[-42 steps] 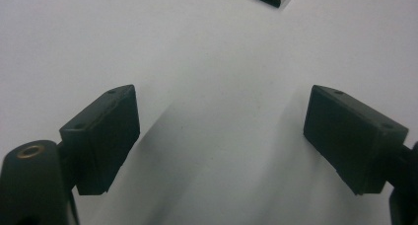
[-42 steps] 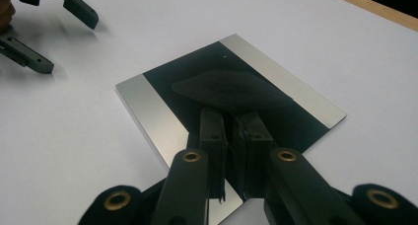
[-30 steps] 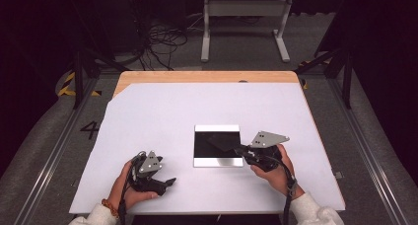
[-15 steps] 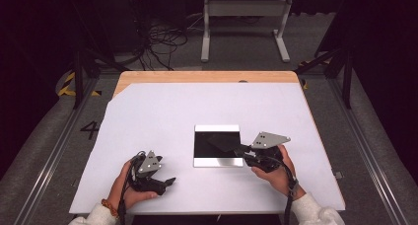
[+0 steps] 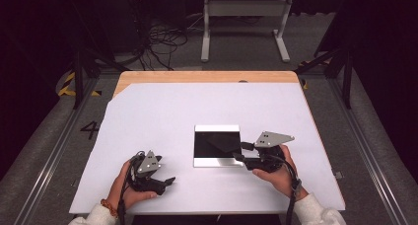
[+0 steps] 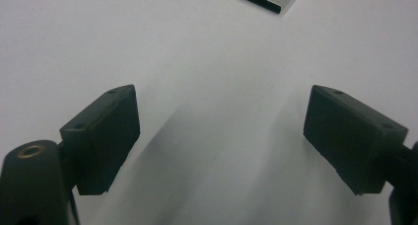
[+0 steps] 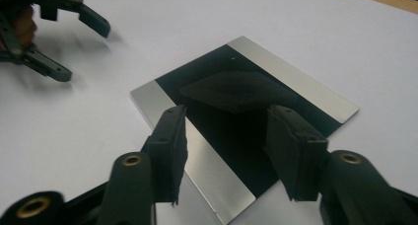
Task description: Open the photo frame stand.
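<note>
Just below the middle of the high view, the black-and-silver plate (image 5: 217, 146) lies flat on the white table (image 5: 162, 111), where the right gripper (image 5: 240, 152), its jaws having just been opening with nothing clamped, hovers over its right edge, probably to let go or re-grip, while the left gripper (image 5: 167, 181) rests spread and empty at lower left.

"4" on the floor (image 5: 90, 130) (left)

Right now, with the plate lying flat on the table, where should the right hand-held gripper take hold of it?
Probably at the plate's right edge, coming in low from the right, where the right hand-held gripper already sits. The plate is thin and flat on the table, so no face can be pinched from above; only an edge gives purchase. Its jaws, just opening, are empty.
</note>
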